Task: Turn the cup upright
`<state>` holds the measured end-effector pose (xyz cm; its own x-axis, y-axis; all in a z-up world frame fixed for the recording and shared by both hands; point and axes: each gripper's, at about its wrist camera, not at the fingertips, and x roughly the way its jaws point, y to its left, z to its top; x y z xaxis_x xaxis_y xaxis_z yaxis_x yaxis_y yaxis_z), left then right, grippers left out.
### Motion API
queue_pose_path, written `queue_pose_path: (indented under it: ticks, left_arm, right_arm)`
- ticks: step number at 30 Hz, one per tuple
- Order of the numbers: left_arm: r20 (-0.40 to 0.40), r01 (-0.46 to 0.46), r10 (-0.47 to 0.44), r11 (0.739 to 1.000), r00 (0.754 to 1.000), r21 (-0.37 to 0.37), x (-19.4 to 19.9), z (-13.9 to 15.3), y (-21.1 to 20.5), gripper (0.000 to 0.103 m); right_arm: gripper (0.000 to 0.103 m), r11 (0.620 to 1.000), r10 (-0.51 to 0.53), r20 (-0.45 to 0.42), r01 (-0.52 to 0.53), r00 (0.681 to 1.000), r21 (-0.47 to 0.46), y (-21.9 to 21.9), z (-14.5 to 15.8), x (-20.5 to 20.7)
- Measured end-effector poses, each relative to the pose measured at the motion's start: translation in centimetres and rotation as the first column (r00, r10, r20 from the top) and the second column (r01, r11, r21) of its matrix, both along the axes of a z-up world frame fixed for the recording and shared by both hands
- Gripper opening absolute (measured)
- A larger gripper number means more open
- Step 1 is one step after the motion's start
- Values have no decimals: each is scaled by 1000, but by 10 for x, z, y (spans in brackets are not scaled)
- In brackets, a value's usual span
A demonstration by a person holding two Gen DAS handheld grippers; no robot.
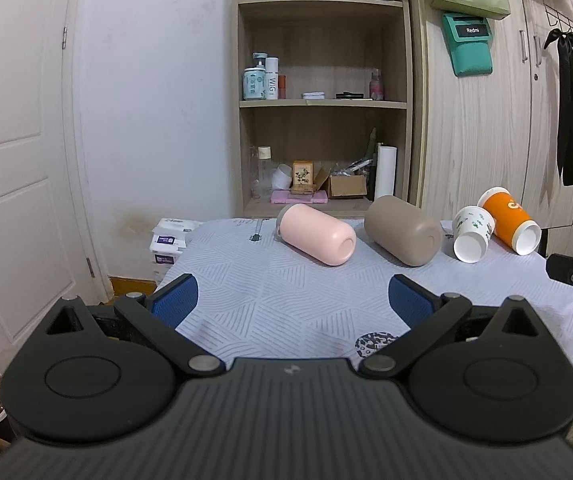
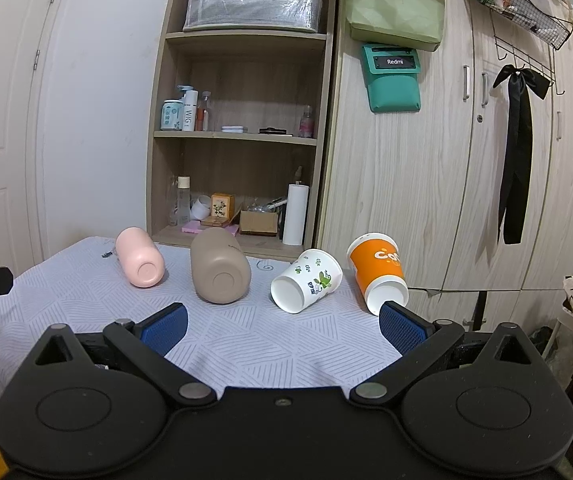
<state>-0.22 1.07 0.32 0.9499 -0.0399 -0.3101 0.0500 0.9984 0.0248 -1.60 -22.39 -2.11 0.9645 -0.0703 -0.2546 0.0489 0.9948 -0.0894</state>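
Observation:
Four cups lie on their sides in a row on the table: a pink cup (image 1: 316, 234) (image 2: 140, 257), a tan cup (image 1: 404, 230) (image 2: 218, 266), a white floral paper cup (image 1: 472, 234) (image 2: 306, 280) and an orange paper cup (image 1: 510, 226) (image 2: 378, 268). All show their bases toward the cameras. My left gripper (image 1: 292, 300) is open and empty, in front of the pink and tan cups. My right gripper (image 2: 282, 328) is open and empty, in front of the floral cup; its right pad (image 2: 400, 326) is close below the orange cup's base.
The table (image 1: 278, 304) (image 2: 246, 340) has a white patterned cloth. Behind it stand a wooden shelf unit (image 1: 322, 104) (image 2: 242, 136) with bottles and boxes and a wardrobe (image 1: 486, 120) (image 2: 426, 180). A door (image 1: 10, 140) is at the left. Tissue packs (image 1: 168, 242) lie by the table's left edge.

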Motion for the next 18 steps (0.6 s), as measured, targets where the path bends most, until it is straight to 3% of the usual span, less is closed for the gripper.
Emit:
queue_pose_path:
  ticks: [13, 18]
  left_arm:
    - [-18, -18, 18, 999, 1000, 26, 0, 2, -2, 103]
    - [-64, -16, 16, 1000, 998, 3, 4, 9, 2, 103]
  right_arm:
    - [103, 1000, 7, -6, -7, 1000, 1, -1, -1, 0]
    - [103, 997, 81, -14, -80, 997, 13, -2, 3, 1]
